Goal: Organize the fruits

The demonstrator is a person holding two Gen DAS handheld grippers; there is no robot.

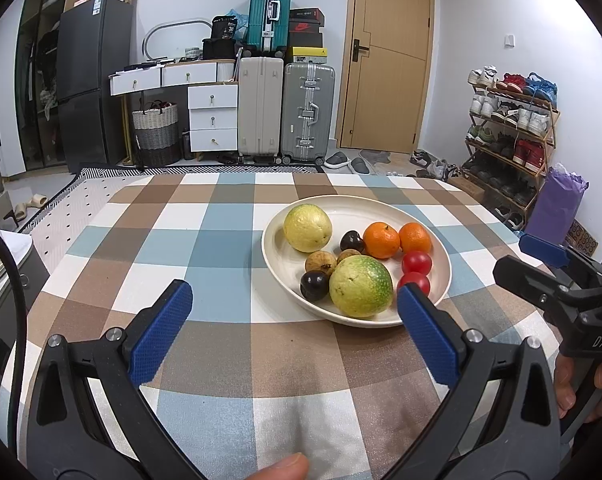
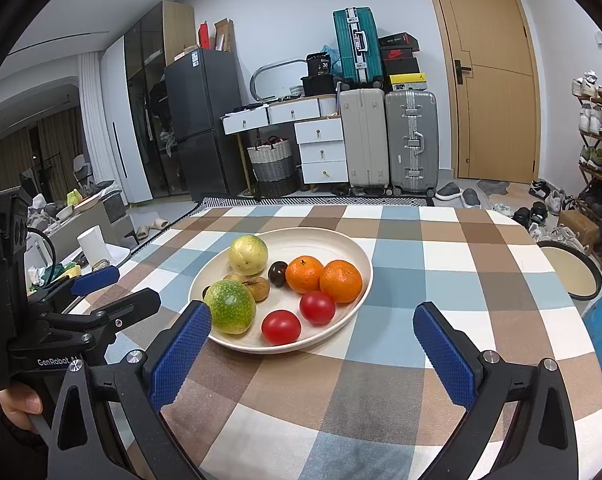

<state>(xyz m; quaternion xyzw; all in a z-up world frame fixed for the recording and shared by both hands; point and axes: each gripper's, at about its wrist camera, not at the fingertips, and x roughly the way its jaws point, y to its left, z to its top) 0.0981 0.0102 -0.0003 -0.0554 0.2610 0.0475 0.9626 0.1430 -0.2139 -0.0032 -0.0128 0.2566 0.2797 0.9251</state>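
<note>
**Checked table, one plate of fruit**

Checked cloth covers the table (image 2: 401, 360), which carries a single cream plate (image 2: 353, 248) set toward its far half. On the plate lie two yellow-green fruits (image 2: 231, 306), two oranges (image 2: 340, 281) touching each other, two tomatoes (image 2: 281, 327), two dark plums (image 1: 314, 286) and two small brown fruits (image 1: 320, 262). Bare cloth lies open on every side of the plate, widest at the near edge. Both claws hang spread and empty: the left claw (image 1: 295, 306) at the plate's near-left rim, the right claw (image 2: 312, 326) at its near-right rim.
</note>
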